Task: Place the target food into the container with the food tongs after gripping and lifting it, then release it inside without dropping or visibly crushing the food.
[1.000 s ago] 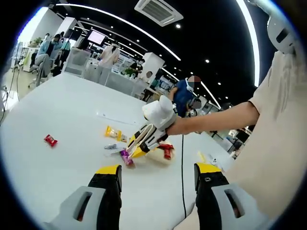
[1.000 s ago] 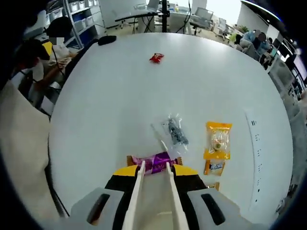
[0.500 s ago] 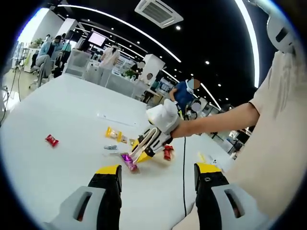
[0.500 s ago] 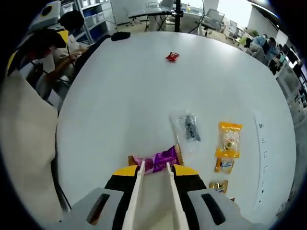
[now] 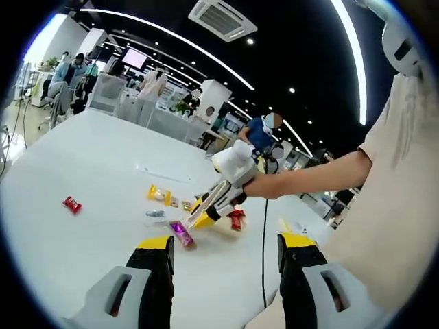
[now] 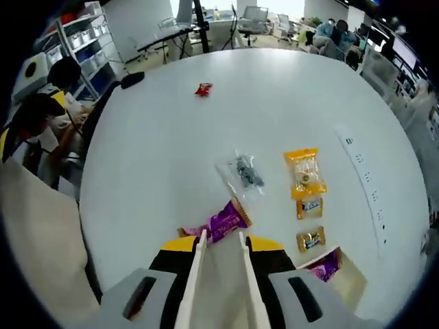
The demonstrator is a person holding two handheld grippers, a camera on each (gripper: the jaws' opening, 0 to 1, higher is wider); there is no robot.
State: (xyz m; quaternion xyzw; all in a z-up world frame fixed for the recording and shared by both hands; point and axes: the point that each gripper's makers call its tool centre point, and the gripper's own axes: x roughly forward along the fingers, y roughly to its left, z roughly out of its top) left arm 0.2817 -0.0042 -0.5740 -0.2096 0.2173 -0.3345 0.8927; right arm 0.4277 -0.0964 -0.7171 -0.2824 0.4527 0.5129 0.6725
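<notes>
— Over the white table, what are you seeing from the right gripper view?

— I am looking down along the food tongs, which the right gripper is clamping between its jaws. Their two pale blades are lying close together, and their tips are pinching one end of the purple candy wrapper. I cannot tell whether the wrapper is touching the table or hanging just above it.

— And around it?

— Just beyond the wrapper a clear packet with something dark inside is lying flat. Beside that I am seeing an orange snack bag, then two small packets in a row towards me, a yellow one and a gold one. Far off near the table's edge a red candy is sitting alone. At the lower right a pale container is showing with a purple piece already inside.

— What about the other hand?

— From the left gripper view I am watching the left gripper holding its jaws spread wide and empty above the table. Ahead, a person's hand is carrying the right gripper, with the tongs reaching down to the purple wrapper. The red candy is lying well apart to the side.
</notes>
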